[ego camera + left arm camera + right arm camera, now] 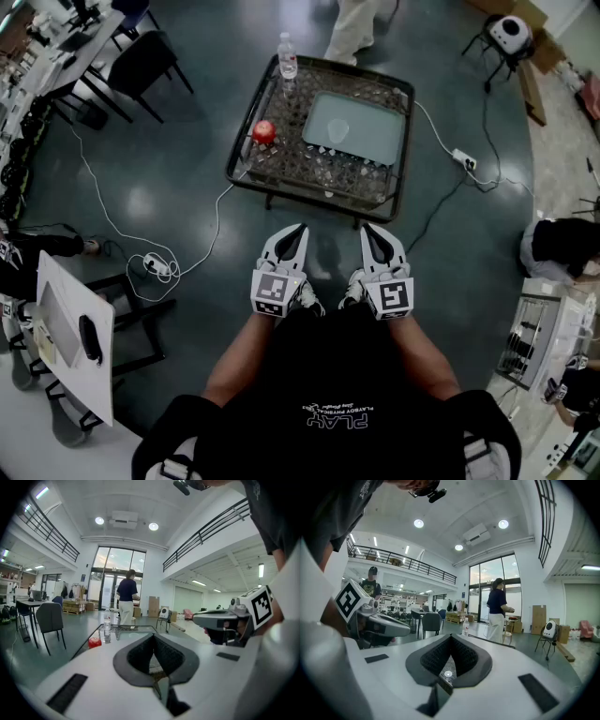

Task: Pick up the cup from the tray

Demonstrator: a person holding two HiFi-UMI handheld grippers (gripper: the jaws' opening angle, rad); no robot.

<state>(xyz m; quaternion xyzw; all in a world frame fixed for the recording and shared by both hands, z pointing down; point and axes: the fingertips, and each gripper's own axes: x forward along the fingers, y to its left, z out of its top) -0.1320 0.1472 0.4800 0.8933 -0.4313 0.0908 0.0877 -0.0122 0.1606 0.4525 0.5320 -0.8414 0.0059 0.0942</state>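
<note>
A clear cup [337, 131] stands on a pale green tray [375, 141] on the right half of a low wicker-topped table [281, 164]. Both grippers hang close to my body, well short of the table's near edge and over the floor. My left gripper [298, 229] is shut with nothing in it, and its pads meet at the tips in the left gripper view [153, 637]. My right gripper [367, 229] is beside it, also shut and empty [450, 639]. The two point toward the table.
A water bottle [288, 56] stands at the table's far left corner and a red round object [264, 131] at its left side. A person [356, 28] stands beyond the table. Cables [150, 267] and a power strip [464, 159] lie on the floor; chairs [141, 61] stand at left.
</note>
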